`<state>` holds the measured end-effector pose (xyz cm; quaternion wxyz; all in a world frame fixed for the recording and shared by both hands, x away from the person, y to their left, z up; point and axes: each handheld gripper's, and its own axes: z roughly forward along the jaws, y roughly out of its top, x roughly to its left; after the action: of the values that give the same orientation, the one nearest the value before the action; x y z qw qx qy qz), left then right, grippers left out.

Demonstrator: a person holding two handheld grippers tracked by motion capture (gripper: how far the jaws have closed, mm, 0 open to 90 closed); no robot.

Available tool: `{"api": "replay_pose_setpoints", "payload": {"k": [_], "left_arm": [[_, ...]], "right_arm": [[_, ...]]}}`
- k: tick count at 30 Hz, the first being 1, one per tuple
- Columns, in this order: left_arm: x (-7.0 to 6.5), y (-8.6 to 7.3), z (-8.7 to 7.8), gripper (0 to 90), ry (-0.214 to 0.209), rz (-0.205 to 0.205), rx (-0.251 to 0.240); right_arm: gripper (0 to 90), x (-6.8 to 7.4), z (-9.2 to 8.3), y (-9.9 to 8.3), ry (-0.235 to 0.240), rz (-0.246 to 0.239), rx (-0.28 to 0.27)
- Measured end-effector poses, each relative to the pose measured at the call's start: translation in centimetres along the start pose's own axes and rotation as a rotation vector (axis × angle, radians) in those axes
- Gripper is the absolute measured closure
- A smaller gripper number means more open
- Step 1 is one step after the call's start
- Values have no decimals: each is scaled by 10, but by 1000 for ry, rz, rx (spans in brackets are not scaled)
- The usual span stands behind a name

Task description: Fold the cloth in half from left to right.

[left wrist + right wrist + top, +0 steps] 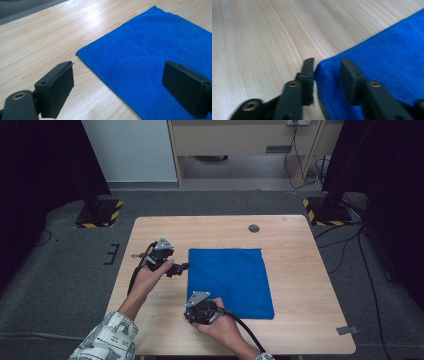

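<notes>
Cloth (pixel 230 282) lies flat on the table (pixel 300 285), nothing folded yet. Right gripper (pixel 327 72) has narrowed onto its near corner, grip unconfirmed; left gripper (pixel 117 87) gapes wide, empty, beside the far corner.

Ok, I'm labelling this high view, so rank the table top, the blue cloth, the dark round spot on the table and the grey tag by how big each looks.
1. Table top
2. Blue cloth
3. Grey tag and dark round spot: both tiny, too alike to rank.
</notes>
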<state>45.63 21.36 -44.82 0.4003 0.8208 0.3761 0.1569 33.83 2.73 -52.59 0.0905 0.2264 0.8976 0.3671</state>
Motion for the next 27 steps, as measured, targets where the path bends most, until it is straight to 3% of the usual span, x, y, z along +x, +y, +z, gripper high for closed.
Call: {"api": "replay_pose_setpoints", "payload": {"k": [2,6,21,27], "left_arm": [[0,-1,0,102,0,-4,-1],[1,-1,1,106,-2,-8,-2],[3,-2,1,112,-1,-33,9],[8,-7,3,112,13,-56,32]], "right_arm": [[778,-3,0,0,-15,9,1],[851,-6,-1,1,-17,18,2],[866,6,-2,3,21,48,-37],[868,7,2,0,41,90,-80]]}}
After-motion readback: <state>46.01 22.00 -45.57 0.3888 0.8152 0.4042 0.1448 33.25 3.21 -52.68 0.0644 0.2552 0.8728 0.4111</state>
